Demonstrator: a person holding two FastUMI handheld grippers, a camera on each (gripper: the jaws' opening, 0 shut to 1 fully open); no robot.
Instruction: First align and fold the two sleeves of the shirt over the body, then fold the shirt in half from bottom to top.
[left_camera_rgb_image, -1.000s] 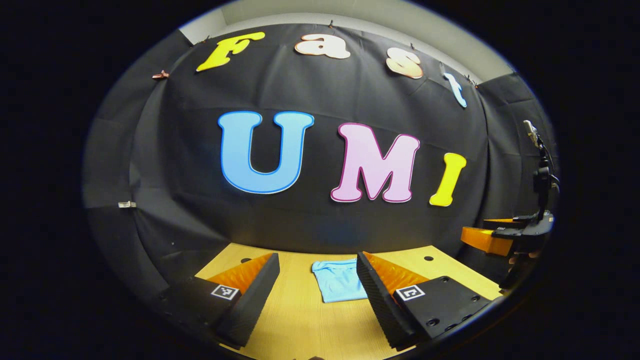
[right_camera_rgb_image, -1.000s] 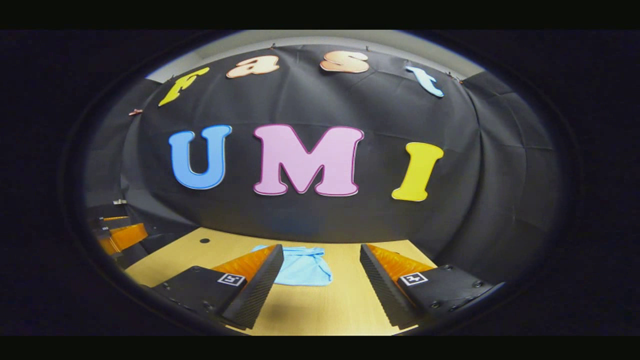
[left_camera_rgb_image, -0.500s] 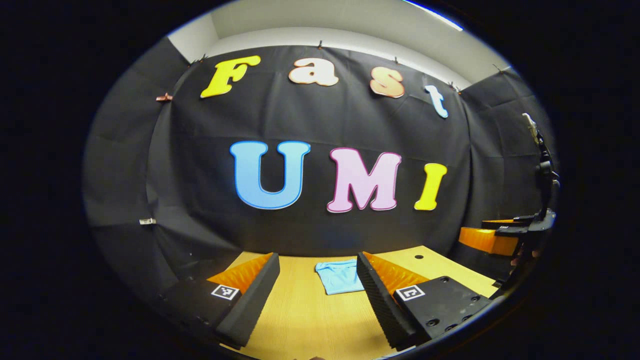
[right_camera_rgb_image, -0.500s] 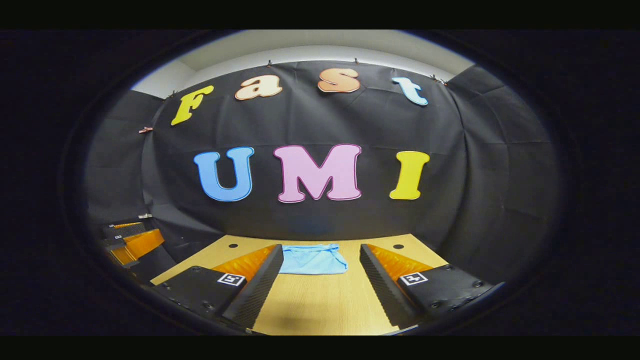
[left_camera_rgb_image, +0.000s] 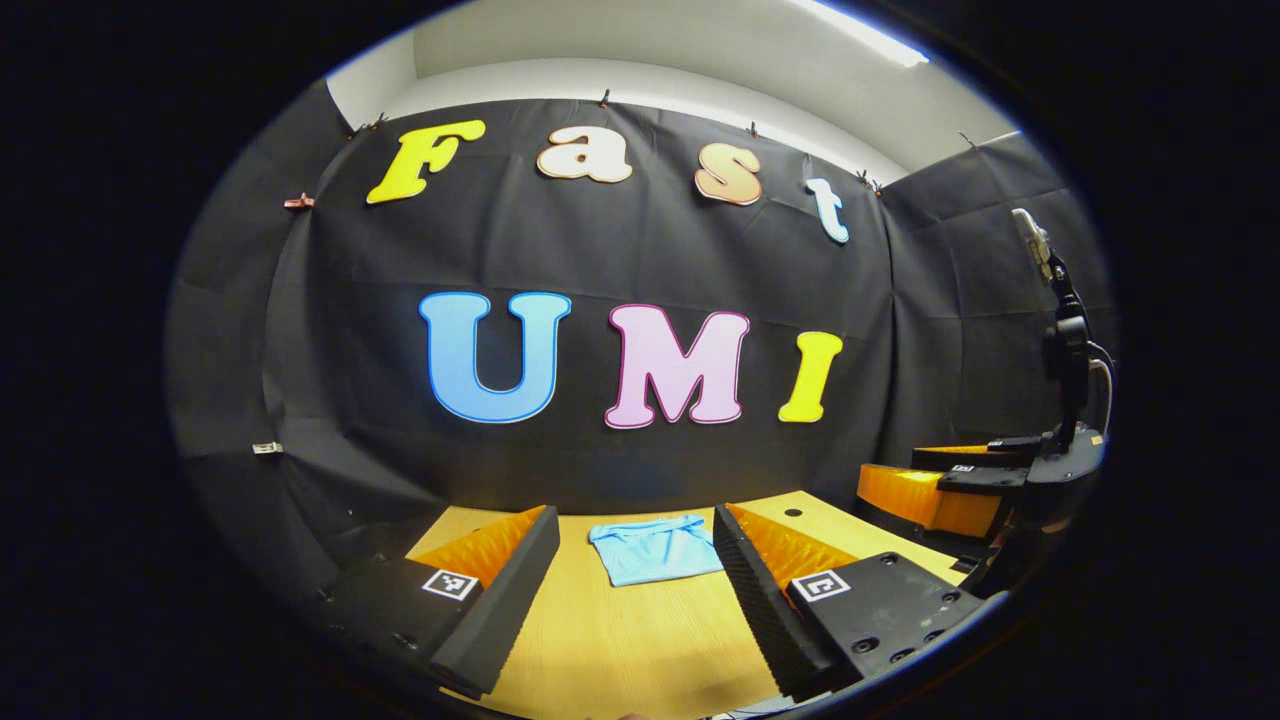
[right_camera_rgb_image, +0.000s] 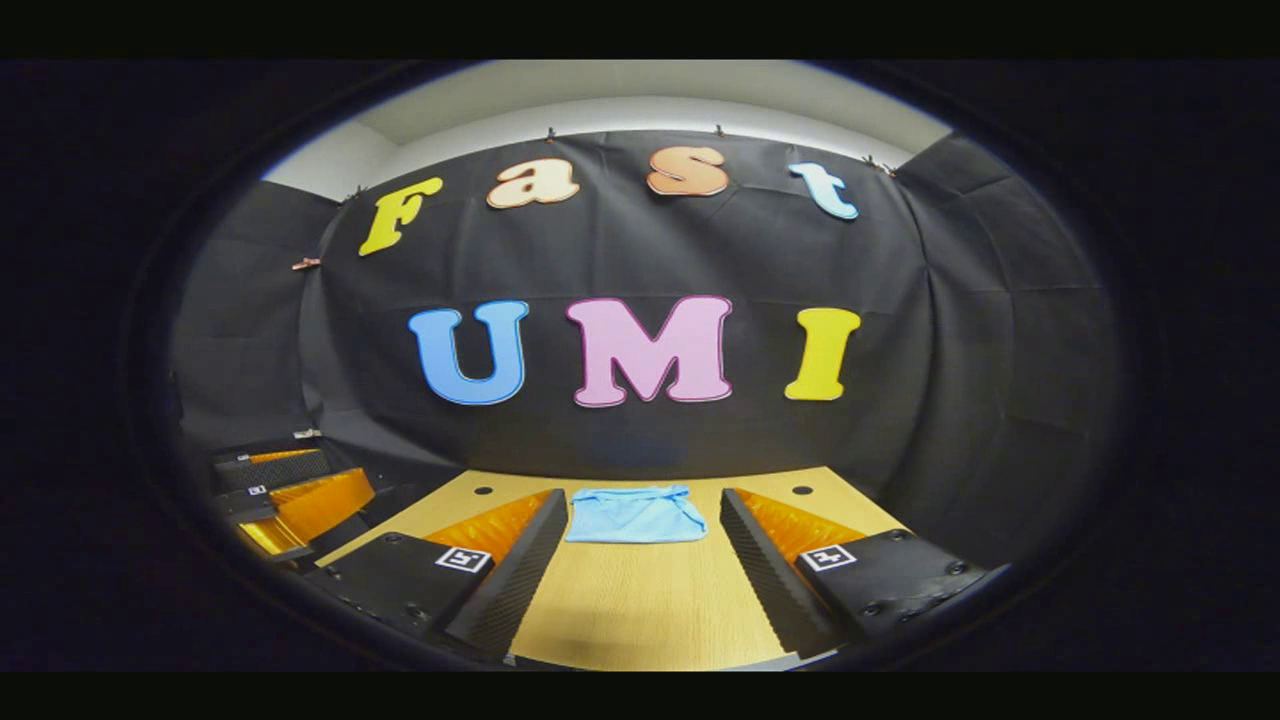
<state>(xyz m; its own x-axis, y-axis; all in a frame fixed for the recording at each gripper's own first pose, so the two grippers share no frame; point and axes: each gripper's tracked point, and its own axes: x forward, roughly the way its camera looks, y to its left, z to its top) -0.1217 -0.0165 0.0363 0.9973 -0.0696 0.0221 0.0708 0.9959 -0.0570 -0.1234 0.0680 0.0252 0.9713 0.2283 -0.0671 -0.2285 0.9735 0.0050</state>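
The light blue shirt (left_camera_rgb_image: 655, 548) lies folded into a compact rectangle on the wooden bench (left_camera_rgb_image: 620, 650), toward the far edge, just before the black cloth wall. In the left gripper view it sits between the two fingers of the left tongs (left_camera_rgb_image: 628, 585), a little closer to the right finger, with its near edge running at a slight slant. In the right gripper view the shirt (right_camera_rgb_image: 636, 514) lies almost centred between the fingers of the right tongs (right_camera_rgb_image: 634, 560), its near edge straight and its collar end turned to the far side.

Both tongs stand wide open and hold nothing; bare bench shows between each pair of fingers, and the shirt lies well beyond the fingertips, untouched. Both are held above the near part of the bench, looking nearly level across it toward the wall.

At the far right of the left gripper view the right tongs (left_camera_rgb_image: 940, 488) show from the side, held off the right edge of the bench, with a dark upright mount rising above them. At the far left of the right gripper view the left tongs (right_camera_rgb_image: 290, 490) show likewise, beside the left edge of the bench (right_camera_rgb_image: 640, 610). Small dark holes (right_camera_rgb_image: 802, 491) mark the bench near its far corners
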